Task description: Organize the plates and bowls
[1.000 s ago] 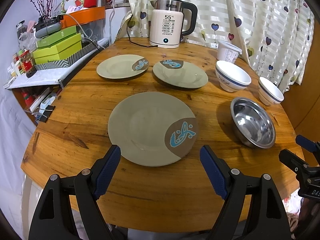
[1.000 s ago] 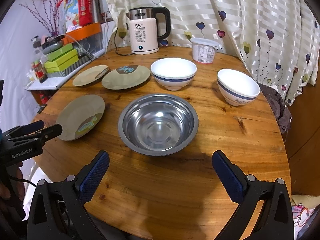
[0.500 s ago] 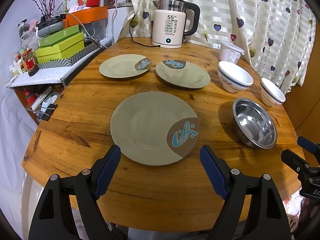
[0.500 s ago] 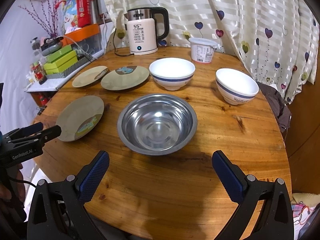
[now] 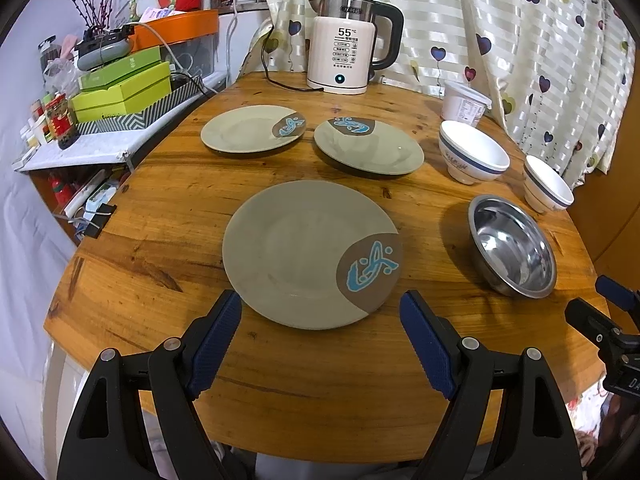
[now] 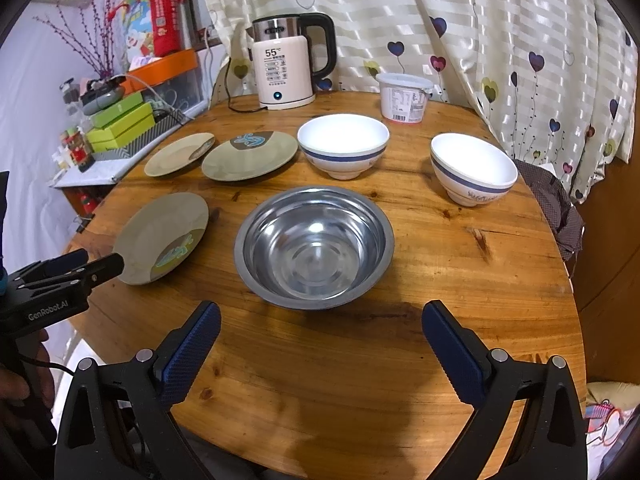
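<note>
Olive-green plates with a brown patch and blue fish mark lie flat on the round wooden table [image 5: 168,216]: the nearest plate [image 5: 308,252] sits close to the front edge, two more, the far-left plate [image 5: 252,128] and the far-right plate [image 5: 368,146], lie just beside each other further back, perhaps barely apart. The left gripper [image 5: 320,336] hangs over the table edge just short of the nearest plate, its blue pads spread wide with nothing between them. To the right a steel bowl [image 6: 314,246] stands empty, and the right gripper [image 6: 320,340] hovers before it, equally agape. Only the right view shows both white blue-banded bowls whole, the left white bowl [image 6: 344,144] and the right white bowl [image 6: 472,168], well apart, plus a hand [image 6: 16,384] on the left tool. A kettle [image 5: 348,60] and a tub [image 6: 404,96] stand at the back. Bare wood lies open right of the steel bowl.
</note>
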`<state>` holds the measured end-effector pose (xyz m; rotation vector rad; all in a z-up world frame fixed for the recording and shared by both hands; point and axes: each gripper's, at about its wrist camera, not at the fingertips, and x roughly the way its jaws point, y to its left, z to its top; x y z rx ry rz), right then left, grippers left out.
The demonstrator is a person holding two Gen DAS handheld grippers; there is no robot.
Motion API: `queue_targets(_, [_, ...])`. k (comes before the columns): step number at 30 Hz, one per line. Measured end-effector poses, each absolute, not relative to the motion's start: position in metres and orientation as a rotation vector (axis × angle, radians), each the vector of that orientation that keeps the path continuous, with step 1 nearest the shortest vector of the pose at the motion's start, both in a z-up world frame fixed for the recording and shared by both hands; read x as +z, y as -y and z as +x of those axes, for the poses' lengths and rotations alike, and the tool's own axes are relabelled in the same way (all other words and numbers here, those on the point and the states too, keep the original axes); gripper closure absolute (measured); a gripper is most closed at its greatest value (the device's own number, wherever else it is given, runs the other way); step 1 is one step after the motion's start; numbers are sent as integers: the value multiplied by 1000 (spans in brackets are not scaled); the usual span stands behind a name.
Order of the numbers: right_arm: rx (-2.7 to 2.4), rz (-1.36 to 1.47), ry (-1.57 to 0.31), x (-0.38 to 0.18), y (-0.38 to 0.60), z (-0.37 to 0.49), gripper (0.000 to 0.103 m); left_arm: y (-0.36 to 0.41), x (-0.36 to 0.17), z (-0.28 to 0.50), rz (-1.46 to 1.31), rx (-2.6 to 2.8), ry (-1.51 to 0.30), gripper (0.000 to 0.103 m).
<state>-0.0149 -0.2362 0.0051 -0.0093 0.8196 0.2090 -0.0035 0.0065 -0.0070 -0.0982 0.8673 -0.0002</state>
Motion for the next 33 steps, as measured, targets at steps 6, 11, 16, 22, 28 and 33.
queue_targets(6, [212,-5,-814,7,237,-15,1,-4,-5,-5,-81,6,-856,21])
queue_targets(11, [215,-6,-809,11,236,-15,1,-3,-4,-5,-82,3,-856,21])
queue_targets(16, [220,-11,-807,13,234,-13,5,-5,-2,-4,-95,-2,-852,21])
queue_targets(22, [222,-5,-813,13,233,-11,6,-3,-1,-4,-83,-20,-846,21])
queue_targets(28, [233,-2,-808,15,231,-11,6,-2,1,-3,-83,-43,-841,21])
queue_targets(33, [258,3,-802,18,228,-11,6,-3,1,-2,-93,-55,-843,21])
